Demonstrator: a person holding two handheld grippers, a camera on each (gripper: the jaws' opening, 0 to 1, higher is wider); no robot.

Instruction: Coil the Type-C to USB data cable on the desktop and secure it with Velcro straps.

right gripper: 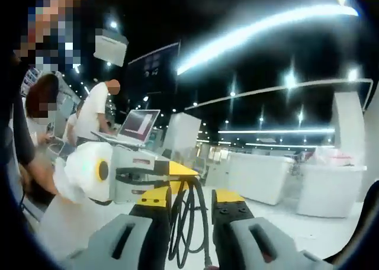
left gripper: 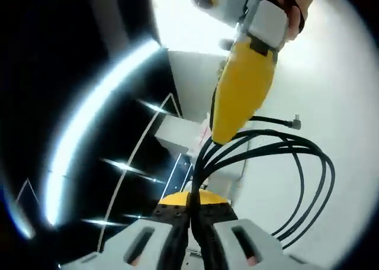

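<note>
In the left gripper view, the left gripper (left gripper: 192, 214) has its jaws closed together on a bundle of black strands belonging to the data cable (left gripper: 308, 163). From the clamp point the strands rise and fan out to the right in several loops that hang over the white desktop (left gripper: 343, 92). One cable end with a small metal connector (left gripper: 296, 123) projects to the right above the loops. The right gripper (left gripper: 240, 92) enters this view from the top, yellow-tipped and pointing down, with its tip meeting the strands just above the left gripper's jaws; a hand (left gripper: 293, 0) holds its upper end. In the right gripper view, the right gripper (right gripper: 192, 208) has its jaws apart, and the coiled cable (right gripper: 189, 222) hangs in the gap between them. The left gripper (right gripper: 148, 175) lies just beyond, at the top of the coil. People (right gripper: 95, 113) stand at a laptop (right gripper: 139, 125) in the background at left.
</note>
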